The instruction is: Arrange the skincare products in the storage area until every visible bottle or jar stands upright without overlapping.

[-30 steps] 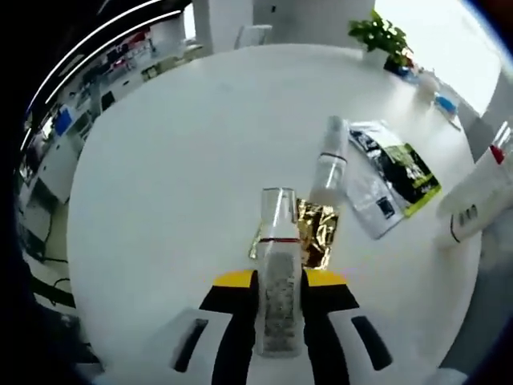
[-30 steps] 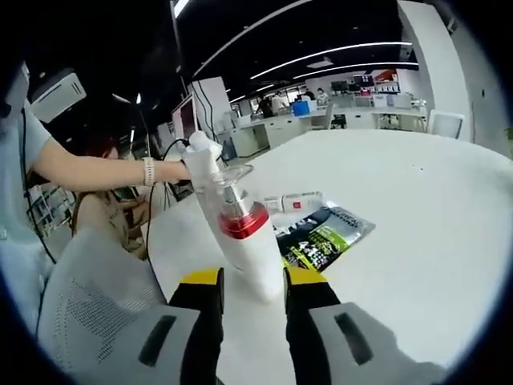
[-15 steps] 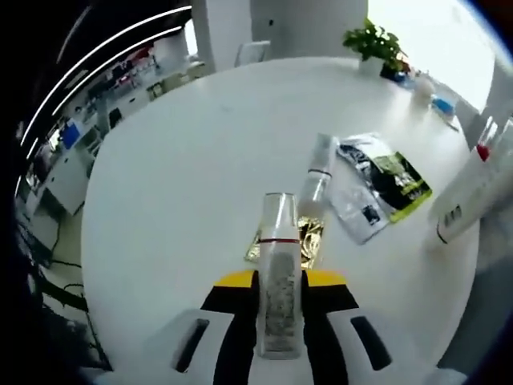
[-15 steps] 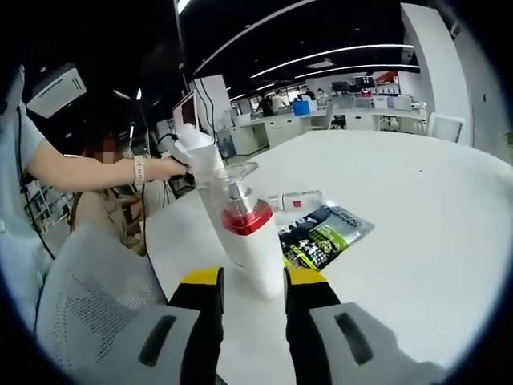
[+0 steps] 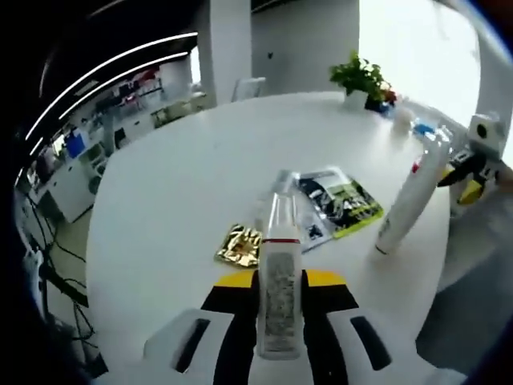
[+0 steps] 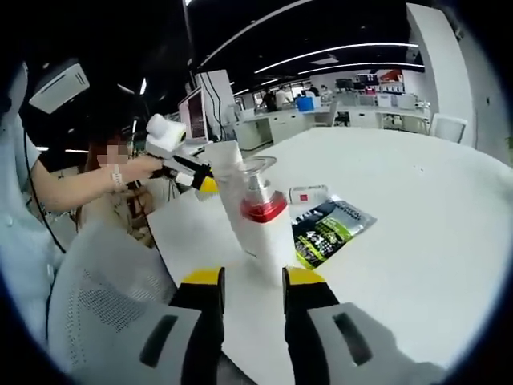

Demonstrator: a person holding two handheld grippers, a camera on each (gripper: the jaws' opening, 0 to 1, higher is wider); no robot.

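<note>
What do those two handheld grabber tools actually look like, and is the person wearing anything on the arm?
Each gripper, left and right, has two black jaws with yellow tips, set in a pale grey body with dark slots. In the right gripper view the person's wrist carries a pale wristband.

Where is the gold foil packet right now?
In the left gripper view the gold packet lies flat on the white table, just left of the clear bottle held in the left hand-held gripper, with the green-black sachet beyond.

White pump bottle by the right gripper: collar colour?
Red, under a clear cap; white pump bottle shows best in the right gripper view.
</note>
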